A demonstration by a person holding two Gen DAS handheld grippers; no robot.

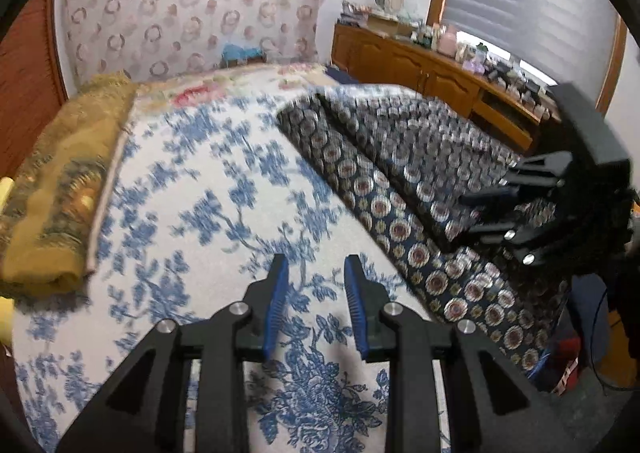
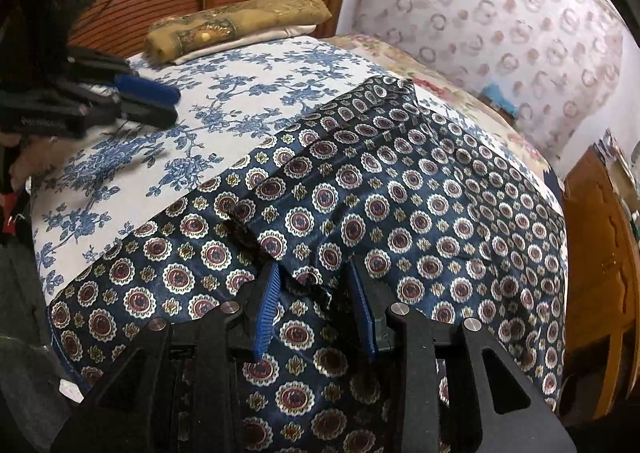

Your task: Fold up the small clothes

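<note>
A bed (image 1: 192,181) under a blue-flowered sheet fills the left wrist view. The left tongs (image 1: 316,285) hang part open over bare sheet, holding nothing; the dark medallion-print garment (image 1: 400,173) lies off to their right, beside the right tongs (image 1: 476,213).

In the right wrist view the garment runs lengthwise away from the camera. The right tongs (image 2: 314,285), part open, straddle a raised fold edge (pads apparently not pressing), so the right hand is nearer.

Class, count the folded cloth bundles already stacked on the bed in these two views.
1: a mustard-gold folded bundle at the far edge of the bed by the slatted wooden doors, lying on something pale. The navy patterned garment is spread out, not stacked. Others may be hidden.
</note>
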